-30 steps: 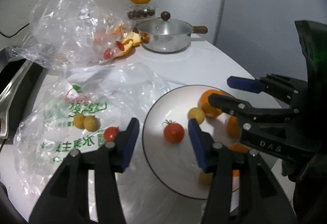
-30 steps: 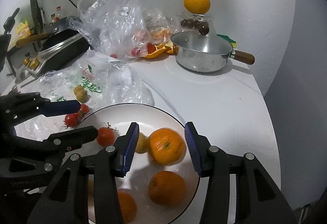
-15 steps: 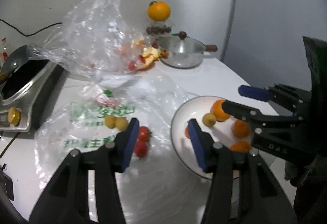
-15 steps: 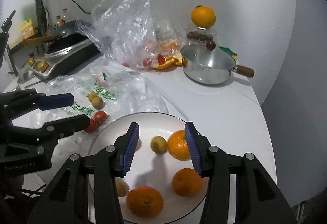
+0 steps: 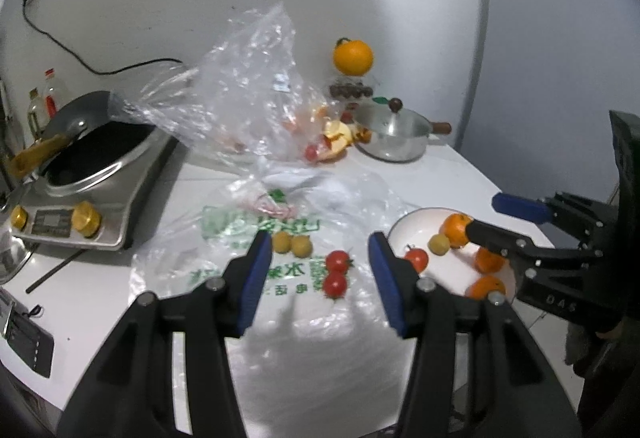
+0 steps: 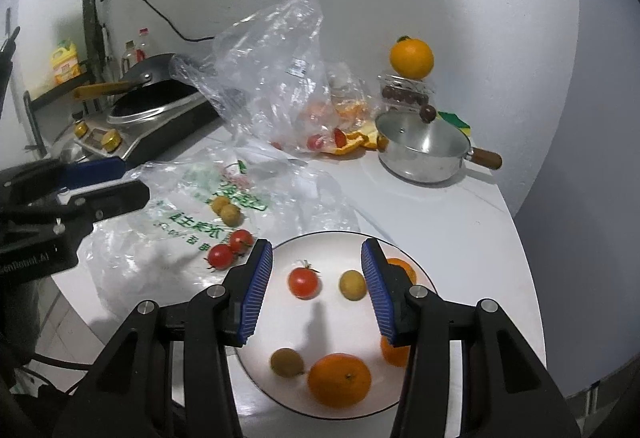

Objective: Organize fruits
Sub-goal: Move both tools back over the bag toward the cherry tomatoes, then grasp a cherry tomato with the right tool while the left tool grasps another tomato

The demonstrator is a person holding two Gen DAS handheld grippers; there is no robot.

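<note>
hovering wide-jawed and empty, the left gripper (image 5: 320, 274) frames two glossy round cherry tomatoes (image 5: 336, 272) on a crinkled printed plastic bag (image 5: 248, 226). the right gripper (image 6: 316, 286), equally wide and empty, sits over a smooth white round plate (image 6: 332, 238) holding dimpled oranges (image 6: 339, 380), one tomato (image 6: 303, 281) and small yellowish fruits (image 6: 352, 284).
</note>
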